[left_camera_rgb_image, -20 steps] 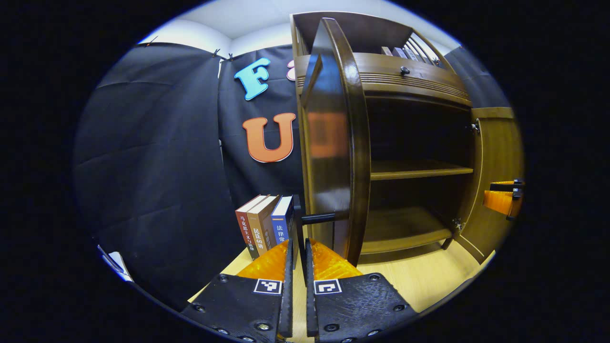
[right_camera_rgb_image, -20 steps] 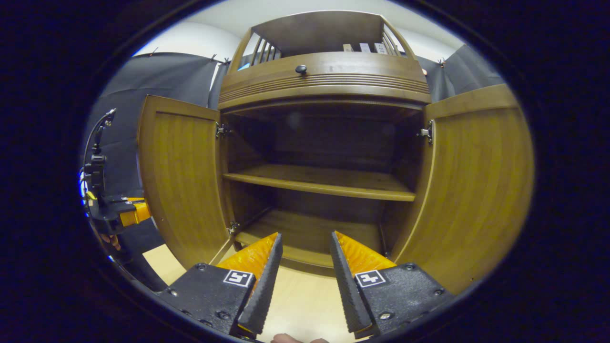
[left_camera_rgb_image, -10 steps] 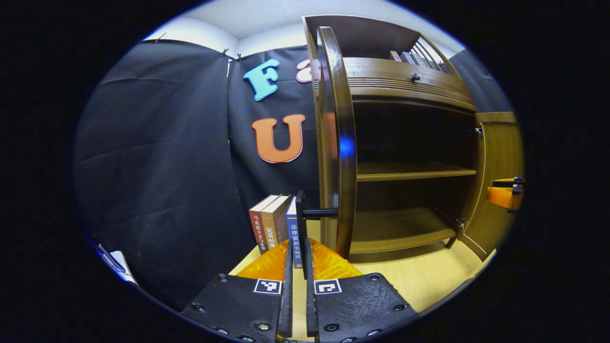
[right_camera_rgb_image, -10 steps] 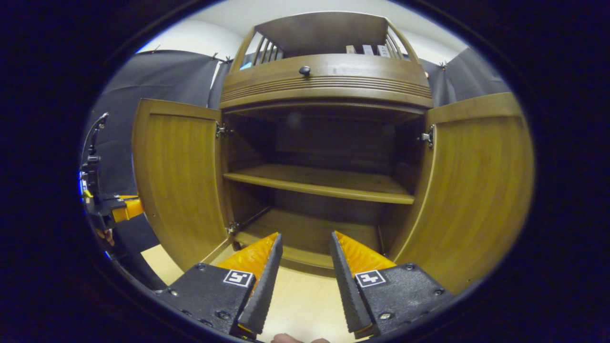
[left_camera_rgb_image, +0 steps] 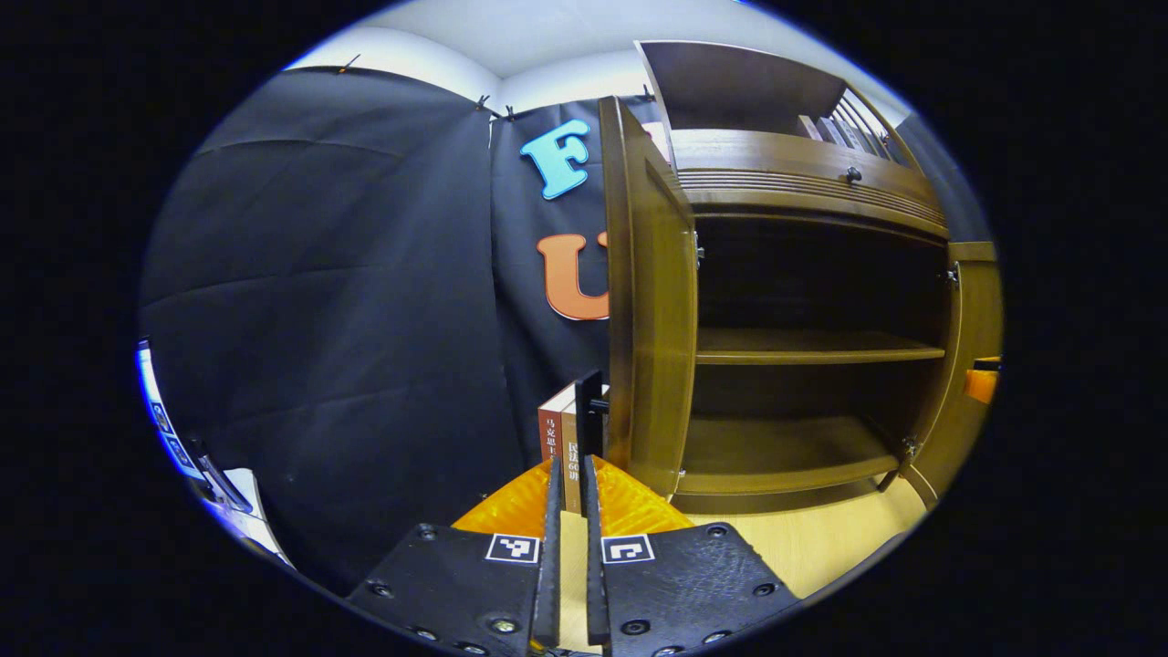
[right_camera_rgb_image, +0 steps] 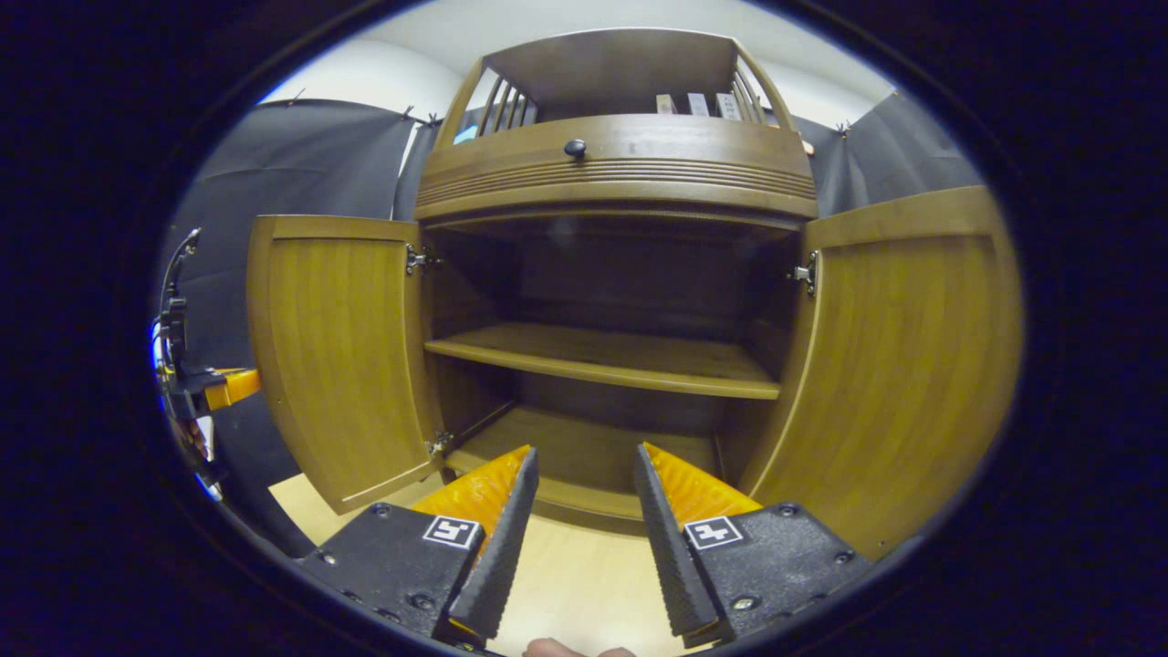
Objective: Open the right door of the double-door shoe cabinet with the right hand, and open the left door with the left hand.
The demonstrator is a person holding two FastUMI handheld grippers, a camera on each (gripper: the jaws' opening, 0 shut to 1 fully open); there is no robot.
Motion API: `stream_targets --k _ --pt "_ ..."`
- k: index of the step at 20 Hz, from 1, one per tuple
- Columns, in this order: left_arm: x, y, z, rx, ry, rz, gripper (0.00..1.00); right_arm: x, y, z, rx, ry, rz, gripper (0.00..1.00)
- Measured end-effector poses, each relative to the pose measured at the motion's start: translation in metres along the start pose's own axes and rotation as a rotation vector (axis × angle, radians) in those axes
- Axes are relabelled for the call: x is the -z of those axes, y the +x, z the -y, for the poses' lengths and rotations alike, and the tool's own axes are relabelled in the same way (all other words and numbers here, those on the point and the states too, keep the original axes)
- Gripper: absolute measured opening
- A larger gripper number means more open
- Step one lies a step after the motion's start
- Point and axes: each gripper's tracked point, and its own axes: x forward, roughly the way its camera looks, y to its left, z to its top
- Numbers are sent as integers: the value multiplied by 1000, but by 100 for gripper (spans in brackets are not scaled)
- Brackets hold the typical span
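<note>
Both doors stood open. My left gripper point(left_camera_rgb_image: 568, 474) had its jaws nearly closed on the left door's point(left_camera_rgb_image: 650, 310) handle point(left_camera_rgb_image: 590, 411); my right gripper point(right_camera_rgb_image: 584, 479) hung parted, holding nothing, before the cabinet point(right_camera_rgb_image: 620, 182), its right door point(right_camera_rgb_image: 903, 365) swung wide.

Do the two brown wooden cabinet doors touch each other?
Apart. Right gripper view shows the brown wooden left door and right door swung open, shelves between.

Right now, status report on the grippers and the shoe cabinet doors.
Left gripper shut on left door's handle. Right gripper open, holding nothing. Left door and right door both swung open. Nothing blocking.
</note>
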Motion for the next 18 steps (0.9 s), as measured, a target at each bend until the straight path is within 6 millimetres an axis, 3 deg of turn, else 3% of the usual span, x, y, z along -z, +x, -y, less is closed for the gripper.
stream_targets --k 2,4,6,9,12,13,14,16,18 --pt "-13 -12 -3 -6 6 30 11 -8 -6 5 13 13 14 71" --pt "-34 -23 3 8 -11 74 10 -23 -13 15 39 18 44 89" --pt "-56 -34 14 30 -27 124 11 -35 -16 23 61 22 67 98" --pt "-87 -38 35 58 -32 183 12 -50 -25 36 84 35 97 99" --pt "-106 -39 61 107 -43 222 31 -62 -33 41 106 37 123 99" --pt "-111 -39 68 121 -25 228 46 -65 -35 43 103 41 131 99" --pt "-114 -40 74 127 -6 232 48 -68 -37 44 97 50 136 99" --pt "-119 -42 91 164 12 238 48 -71 -41 49 105 56 140 99" --pt "-131 -48 107 197 2 256 34 -77 -48 53 114 55 155 99"
